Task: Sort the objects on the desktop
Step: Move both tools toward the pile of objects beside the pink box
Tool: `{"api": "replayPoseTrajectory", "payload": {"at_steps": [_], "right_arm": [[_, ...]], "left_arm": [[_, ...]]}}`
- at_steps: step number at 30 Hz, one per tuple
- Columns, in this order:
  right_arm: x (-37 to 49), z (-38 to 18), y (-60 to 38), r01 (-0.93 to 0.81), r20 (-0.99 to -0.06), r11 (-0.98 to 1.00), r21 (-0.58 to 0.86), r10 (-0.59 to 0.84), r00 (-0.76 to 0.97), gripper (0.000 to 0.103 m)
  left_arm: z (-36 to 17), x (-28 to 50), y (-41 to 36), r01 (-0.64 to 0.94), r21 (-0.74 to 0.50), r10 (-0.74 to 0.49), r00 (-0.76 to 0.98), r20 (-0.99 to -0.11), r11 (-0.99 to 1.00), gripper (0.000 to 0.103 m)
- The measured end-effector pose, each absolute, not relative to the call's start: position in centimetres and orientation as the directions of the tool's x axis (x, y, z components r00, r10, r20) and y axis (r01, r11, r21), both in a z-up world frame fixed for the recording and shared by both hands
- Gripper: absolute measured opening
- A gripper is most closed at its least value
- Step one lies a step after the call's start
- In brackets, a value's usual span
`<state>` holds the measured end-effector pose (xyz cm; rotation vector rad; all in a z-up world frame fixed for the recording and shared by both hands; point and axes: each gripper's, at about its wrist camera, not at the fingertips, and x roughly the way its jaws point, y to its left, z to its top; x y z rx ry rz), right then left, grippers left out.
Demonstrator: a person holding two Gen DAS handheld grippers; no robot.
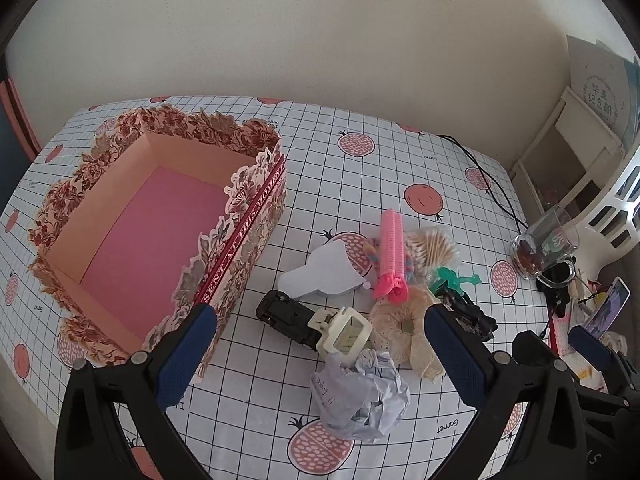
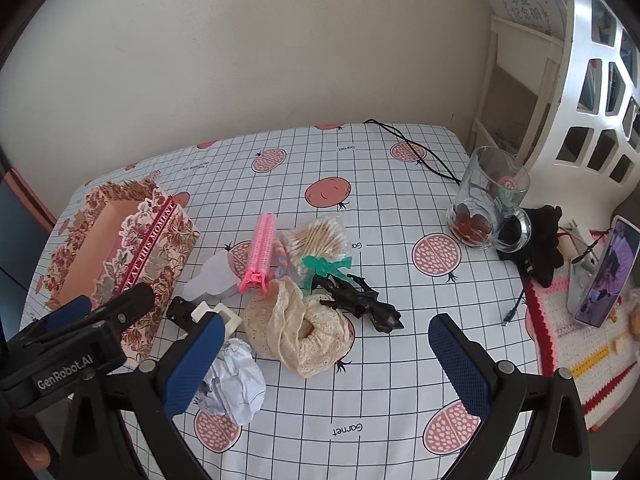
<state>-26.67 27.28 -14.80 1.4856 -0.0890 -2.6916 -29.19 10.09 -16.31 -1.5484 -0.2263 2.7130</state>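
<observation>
From the left wrist, the left gripper (image 1: 320, 356) is hovering, jaws spread, over the crumpled paper (image 1: 362, 396) beside the floral box (image 1: 160, 216). From the right, the right gripper (image 2: 326, 364) is gaping above the lace scrunchie (image 2: 298, 326); it is perhaps tangled with the black clip (image 2: 360, 302), so lifting could be dragging both.

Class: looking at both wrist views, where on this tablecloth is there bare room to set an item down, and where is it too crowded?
Free: the far strip of tablecloth behind the pile, and the patch between the black hair clip and glass mug. The floral box is empty. Crowded: around the pink hair roller, scrunchie and crumpled paper.
</observation>
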Motion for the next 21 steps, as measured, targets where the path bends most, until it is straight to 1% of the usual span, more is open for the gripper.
{"api": "replayPoseTrajectory", "payload": {"at_steps": [11,13,17,21], "right_arm": [[-29.8,-18.2,27.6,0.034,-0.873,-0.995,0.098,-0.103,-0.477,0.103],[-30.1,-18.7,27.7,0.034,-0.876,-0.993,0.114,-0.117,-0.468,0.103],[-30.5,-19.4,27.9,0.042,-0.867,-0.989,0.144,-0.146,-0.475,0.103],[-30.8,-20.7,28.0,0.032,-0.87,-0.985,0.169,-0.164,-0.465,0.103]], "left_arm": [[-19.3,-31.9,10.4,0.074,-0.11,0.062,-0.472,-0.879,-0.991,0.103],[-19.8,-32.1,10.1,0.082,-0.131,0.079,-0.458,-0.886,-0.988,0.103],[-21.4,-32.3,9.4,0.109,-0.221,0.159,-0.409,-0.898,-0.969,0.103],[-22.6,-32.2,9.3,0.12,-0.234,0.172,-0.389,-0.905,-0.965,0.103]]}}
